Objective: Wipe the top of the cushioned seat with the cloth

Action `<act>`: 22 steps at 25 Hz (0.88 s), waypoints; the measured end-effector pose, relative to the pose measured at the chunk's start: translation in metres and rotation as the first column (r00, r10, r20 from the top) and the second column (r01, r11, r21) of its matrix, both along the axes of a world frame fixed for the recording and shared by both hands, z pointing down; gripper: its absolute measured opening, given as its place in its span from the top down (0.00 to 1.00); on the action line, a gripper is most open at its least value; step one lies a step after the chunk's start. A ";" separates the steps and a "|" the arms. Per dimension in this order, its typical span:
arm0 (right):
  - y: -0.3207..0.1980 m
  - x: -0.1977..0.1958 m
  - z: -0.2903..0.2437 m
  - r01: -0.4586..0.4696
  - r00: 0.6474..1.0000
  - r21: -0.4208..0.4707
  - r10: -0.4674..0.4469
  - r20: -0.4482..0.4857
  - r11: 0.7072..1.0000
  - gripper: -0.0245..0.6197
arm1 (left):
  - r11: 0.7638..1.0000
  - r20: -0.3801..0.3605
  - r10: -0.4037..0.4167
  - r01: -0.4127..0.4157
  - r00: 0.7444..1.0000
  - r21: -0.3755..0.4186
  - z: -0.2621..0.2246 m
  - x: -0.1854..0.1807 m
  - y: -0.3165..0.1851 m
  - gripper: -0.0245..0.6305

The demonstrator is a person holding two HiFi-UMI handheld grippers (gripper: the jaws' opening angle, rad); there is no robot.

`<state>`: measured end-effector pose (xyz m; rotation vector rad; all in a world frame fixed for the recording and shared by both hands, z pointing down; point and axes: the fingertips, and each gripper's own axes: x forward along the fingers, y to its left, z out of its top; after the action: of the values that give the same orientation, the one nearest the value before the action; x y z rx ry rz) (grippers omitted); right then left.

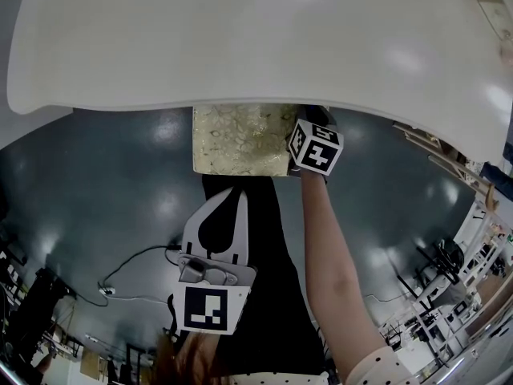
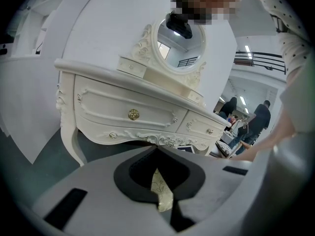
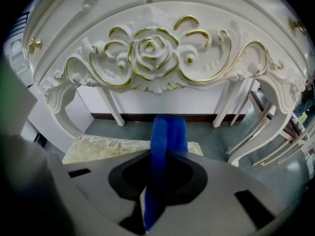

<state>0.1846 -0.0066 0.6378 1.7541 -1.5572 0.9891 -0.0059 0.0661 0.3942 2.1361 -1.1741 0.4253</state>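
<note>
The cushioned seat [image 1: 240, 139], covered in pale gold floral fabric, stands half under the white dressing table [image 1: 240, 46]. My right gripper [image 1: 314, 144] is at the seat's right edge, shut on a blue cloth [image 3: 165, 146] that stands up between its jaws. In the right gripper view the seat [image 3: 106, 146] lies just beyond and left of the right gripper [image 3: 162, 156]. My left gripper [image 1: 239, 195] hangs nearer me, below the seat, jaws pointing at it, tips together and holding nothing. In the left gripper view a strip of the seat [image 2: 162, 193] shows through the left gripper [image 2: 157, 150].
The table's carved apron with a gold rose [image 3: 147, 55] hangs low over the seat, with its curved legs [image 3: 283, 117] to the right. An oval mirror [image 2: 179, 43] stands on top. A cable [image 1: 128, 267] lies on the dark floor at left. People [image 2: 258, 117] stand far off.
</note>
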 end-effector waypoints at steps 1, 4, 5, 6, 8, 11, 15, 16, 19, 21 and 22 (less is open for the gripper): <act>0.000 -0.002 -0.001 0.001 1.000 0.001 -0.001 0.001 1.000 0.87 | 1.000 0.000 -0.001 0.001 1.000 -0.001 0.000 -0.002 0.000 0.96; 0.000 -0.010 -0.001 0.008 1.000 0.004 -0.008 0.003 1.000 0.87 | 1.000 -0.002 -0.007 0.007 1.000 -0.005 0.000 -0.007 0.000 0.96; -0.001 -0.012 0.000 0.010 1.000 0.005 -0.010 0.003 1.000 0.87 | 1.000 -0.003 -0.008 0.008 1.000 -0.006 0.001 -0.008 0.000 0.96; -0.002 -0.014 0.000 0.012 1.000 0.007 -0.012 0.002 1.000 0.87 | 1.000 -0.003 -0.008 0.008 1.000 -0.006 0.001 -0.009 0.000 0.96; -0.004 -0.016 0.000 0.012 1.000 0.010 -0.012 0.001 1.000 0.87 | 1.000 -0.005 -0.008 0.008 1.000 -0.007 0.002 -0.010 0.000 0.96; -0.005 -0.022 0.000 0.011 1.000 0.012 -0.011 -0.002 1.000 0.87 | 1.000 -0.008 -0.008 0.008 1.000 -0.012 0.002 -0.013 0.000 0.96; -0.008 -0.035 0.001 0.020 1.000 0.021 -0.020 0.002 1.000 0.87 | 1.000 -0.008 -0.010 0.010 1.000 -0.012 0.005 -0.020 -0.001 0.97; -0.008 -0.038 0.001 0.021 1.000 0.023 -0.021 0.003 1.000 0.87 | 1.000 -0.008 -0.010 0.010 1.000 -0.013 0.004 -0.022 -0.001 0.96; -0.009 -0.046 0.000 0.021 1.000 0.030 -0.021 0.001 0.999 0.87 | 1.000 -0.007 -0.013 0.013 1.000 -0.013 0.005 -0.029 0.000 0.96; -0.010 -0.051 0.001 0.022 1.000 0.030 -0.022 0.000 0.999 0.87 | 1.000 -0.007 -0.022 0.022 1.000 -0.014 0.006 -0.033 -0.001 0.96; -0.011 -0.054 0.001 0.025 1.000 0.027 -0.025 0.001 0.999 0.87 | 1.000 -0.008 -0.027 0.027 1.000 -0.014 0.007 -0.035 -0.002 0.96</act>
<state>0.1308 -0.0174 0.6390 1.7488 -1.5962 0.9610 -0.0412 0.0638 0.4008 2.1058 -1.1908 0.4118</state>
